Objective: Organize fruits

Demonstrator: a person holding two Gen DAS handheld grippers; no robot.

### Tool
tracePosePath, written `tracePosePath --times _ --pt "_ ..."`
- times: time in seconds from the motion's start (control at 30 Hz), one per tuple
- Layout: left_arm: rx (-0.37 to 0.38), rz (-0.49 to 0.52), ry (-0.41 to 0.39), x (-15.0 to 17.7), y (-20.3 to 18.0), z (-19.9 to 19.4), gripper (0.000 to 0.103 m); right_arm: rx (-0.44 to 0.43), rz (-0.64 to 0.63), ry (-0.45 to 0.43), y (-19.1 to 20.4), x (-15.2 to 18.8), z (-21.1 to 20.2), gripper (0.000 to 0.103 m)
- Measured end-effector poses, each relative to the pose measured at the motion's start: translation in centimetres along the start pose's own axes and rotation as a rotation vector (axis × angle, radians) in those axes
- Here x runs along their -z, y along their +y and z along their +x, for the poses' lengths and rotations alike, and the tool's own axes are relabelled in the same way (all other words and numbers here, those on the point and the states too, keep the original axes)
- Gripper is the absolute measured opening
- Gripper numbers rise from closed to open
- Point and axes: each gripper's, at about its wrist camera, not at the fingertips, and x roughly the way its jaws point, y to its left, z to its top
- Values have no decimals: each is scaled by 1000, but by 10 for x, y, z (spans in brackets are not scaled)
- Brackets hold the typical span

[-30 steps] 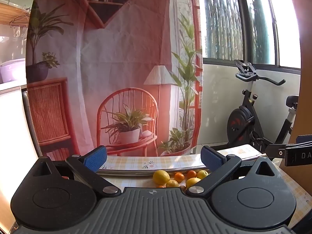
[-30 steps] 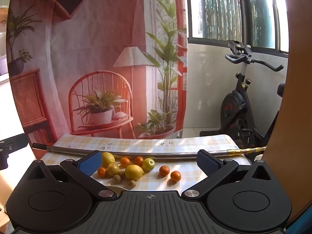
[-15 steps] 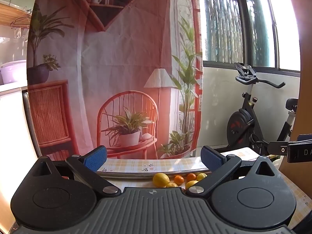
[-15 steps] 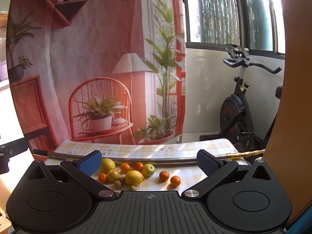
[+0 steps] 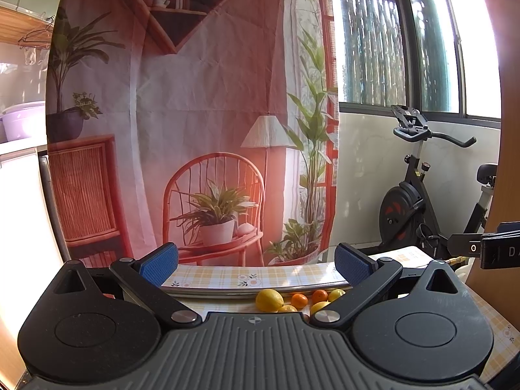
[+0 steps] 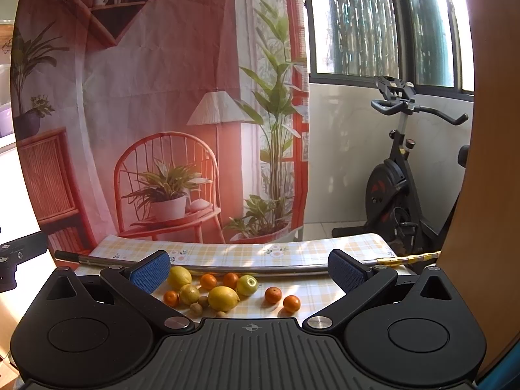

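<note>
Checked tablecloth [image 6: 292, 250] w/ printed backdrop behind. Left gripper [image 5: 256, 265] and right gripper [image 6: 249, 268]: both spread wide, empty, above cloth. Lemons [image 6: 223, 298], small oranges [image 6: 273, 294] clustered just in front of metal pole [image 6: 247, 269].

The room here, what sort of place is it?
Probably a home sunroom or enclosed balcony: an exercise bike by barred windows, a printed backdrop curtain, and a checked-cloth table with fruit.

Yellow lemons [image 6: 223, 298], orange tangerines [image 6: 273, 294], yellow-checked tablecloth [image 6: 292, 250]
</note>
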Motion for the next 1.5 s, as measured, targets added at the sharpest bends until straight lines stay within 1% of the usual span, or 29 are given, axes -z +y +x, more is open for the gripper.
tracePosePath --times 0.5,1.5 --pt "3 2 -5 2 -1 0 103 2 0 -17 1 0 -7 103" --pt "4 2 -2 3 -2 -1 103 5 -1 -20 0 -3 -9 103"
